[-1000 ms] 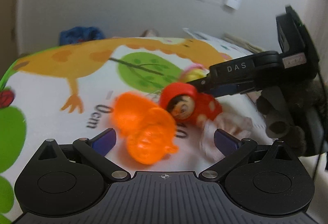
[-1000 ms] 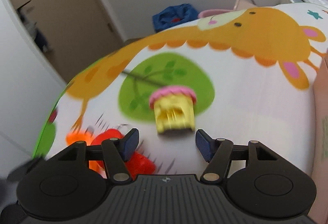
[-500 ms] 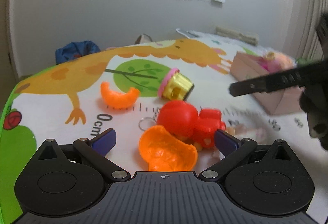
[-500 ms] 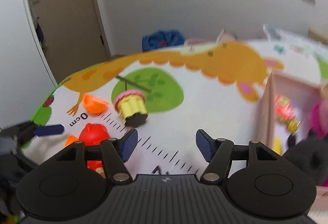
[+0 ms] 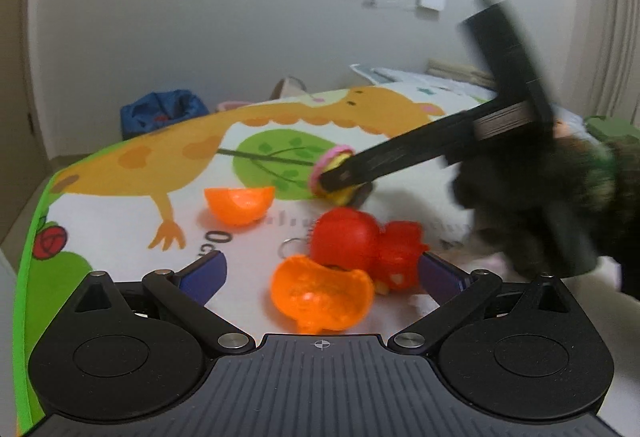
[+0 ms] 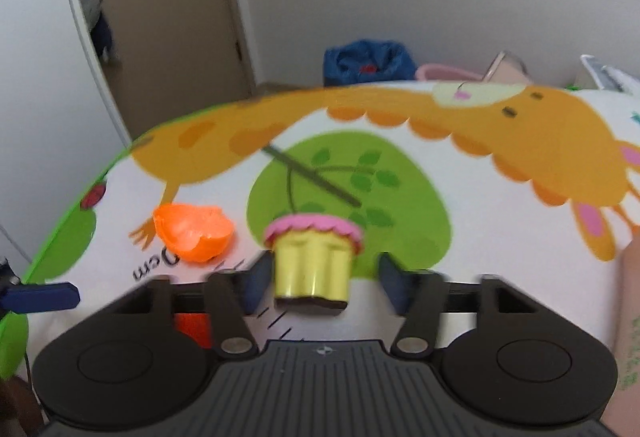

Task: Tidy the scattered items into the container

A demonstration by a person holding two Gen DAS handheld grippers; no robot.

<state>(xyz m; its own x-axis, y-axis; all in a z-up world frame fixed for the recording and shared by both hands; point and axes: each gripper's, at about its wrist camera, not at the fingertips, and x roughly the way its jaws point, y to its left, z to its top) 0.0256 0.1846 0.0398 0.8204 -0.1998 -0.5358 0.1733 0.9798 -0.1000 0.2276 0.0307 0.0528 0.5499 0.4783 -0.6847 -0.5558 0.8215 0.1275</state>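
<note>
A yellow cupcake toy with a pink rim (image 6: pixel 311 264) lies on the giraffe play mat (image 6: pixel 460 221). My right gripper (image 6: pixel 325 280) is open, one finger on each side of the toy and close to it. In the left wrist view, the right gripper's black finger (image 5: pixel 400 157) reaches over the same cupcake toy (image 5: pixel 335 173). My left gripper (image 5: pixel 320 272) is open and low over the mat. An orange shell half (image 5: pixel 320 299) and a red figure toy (image 5: pixel 362 249) with a key ring lie between its fingers, untouched. A second orange shell half (image 5: pixel 240 203) lies further back.
A gloved hand (image 5: pixel 560 197) holds the right gripper. A pale pink edge (image 6: pixel 630 317) shows at the far right. A blue bag (image 6: pixel 370 61) and a pink item sit beyond the mat by the wall. A door (image 6: pixel 168 17) stands at back left.
My right gripper has swung back from the pink box on the right and come down around the cupcake toy. The left gripper has hardly moved.
</note>
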